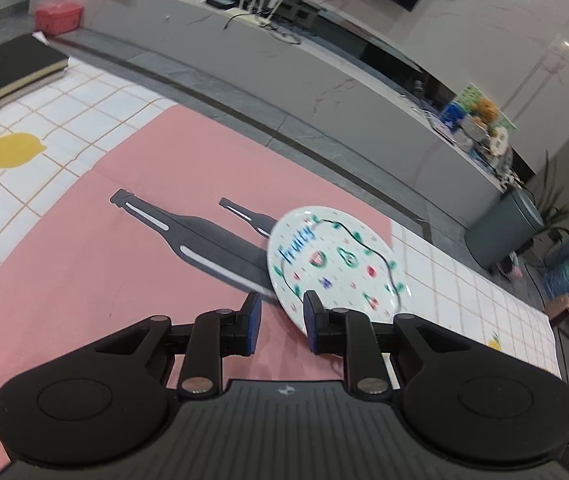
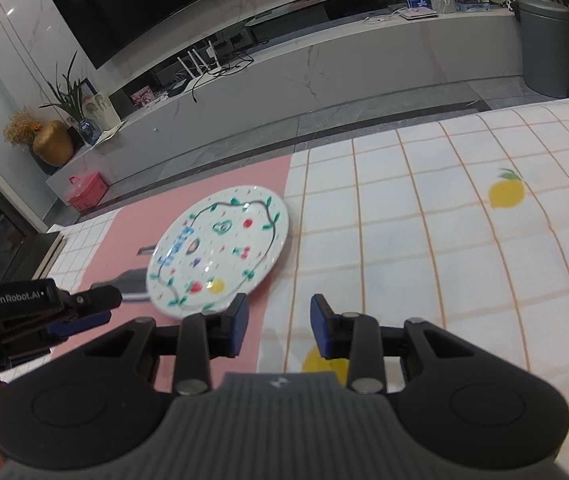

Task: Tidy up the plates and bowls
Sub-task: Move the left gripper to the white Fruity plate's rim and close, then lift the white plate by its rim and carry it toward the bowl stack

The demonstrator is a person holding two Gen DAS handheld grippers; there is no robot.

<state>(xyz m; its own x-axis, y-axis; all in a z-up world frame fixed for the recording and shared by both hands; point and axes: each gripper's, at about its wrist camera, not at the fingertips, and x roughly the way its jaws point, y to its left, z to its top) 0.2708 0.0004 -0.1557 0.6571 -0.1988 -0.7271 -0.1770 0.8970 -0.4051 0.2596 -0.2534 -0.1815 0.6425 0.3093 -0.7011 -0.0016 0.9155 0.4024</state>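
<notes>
A white plate (image 1: 338,266) painted with fruit, green leaves and blue lettering lies on the pink mat (image 1: 84,248). It also shows in the right wrist view (image 2: 220,250). My left gripper (image 1: 282,316) is open and empty, and its right finger overlaps the plate's near rim. My right gripper (image 2: 280,318) is open and empty, just right of the plate's near edge. The left gripper (image 2: 76,312) also shows at the left of the right wrist view. No bowl is in view.
The pink mat with printed black bottles (image 1: 188,236) lies on a white checked tablecloth (image 2: 424,232) with lemon prints. A dark book (image 1: 4,68) lies at the table's far left. Beyond the table edge are a grey TV bench (image 1: 284,64), a red box (image 1: 58,12) and a grey bin (image 2: 546,48).
</notes>
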